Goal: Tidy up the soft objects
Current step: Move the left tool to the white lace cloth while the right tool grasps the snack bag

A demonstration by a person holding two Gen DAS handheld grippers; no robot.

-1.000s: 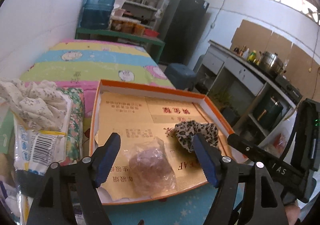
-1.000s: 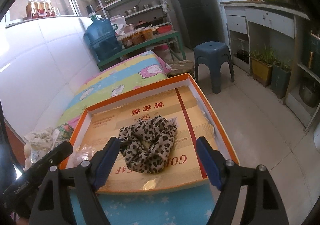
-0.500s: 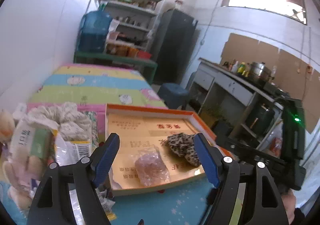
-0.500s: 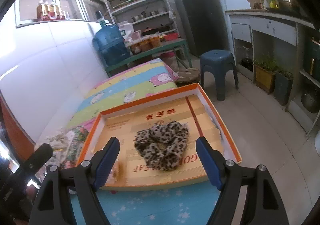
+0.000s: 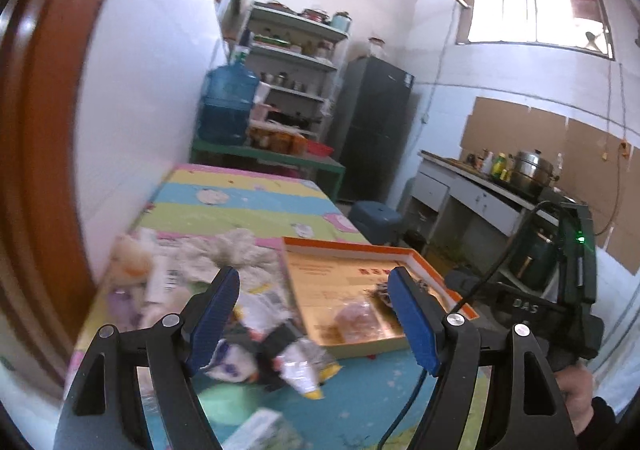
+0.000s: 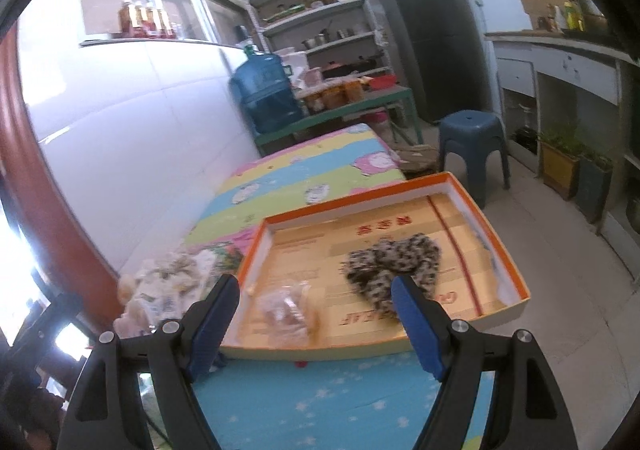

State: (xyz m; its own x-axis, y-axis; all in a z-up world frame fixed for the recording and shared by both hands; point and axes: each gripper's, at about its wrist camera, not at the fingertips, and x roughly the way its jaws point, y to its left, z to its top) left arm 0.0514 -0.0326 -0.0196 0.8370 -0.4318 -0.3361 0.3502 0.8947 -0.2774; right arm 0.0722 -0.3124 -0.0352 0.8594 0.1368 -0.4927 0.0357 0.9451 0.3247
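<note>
Tray, soft heap on table

Leopard scrunchie and bagged bun lie in tray.

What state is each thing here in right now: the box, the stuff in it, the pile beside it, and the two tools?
Box: open, lidless, flat on the bed.
Scrunchie: lying loose inside the box.
Bagged bun: in the box, left of the scrunchie, wrapped.
Pile: heaped outside the box, unsorted.
Left tool: open, empty.
Right tool: open, empty.
</note>
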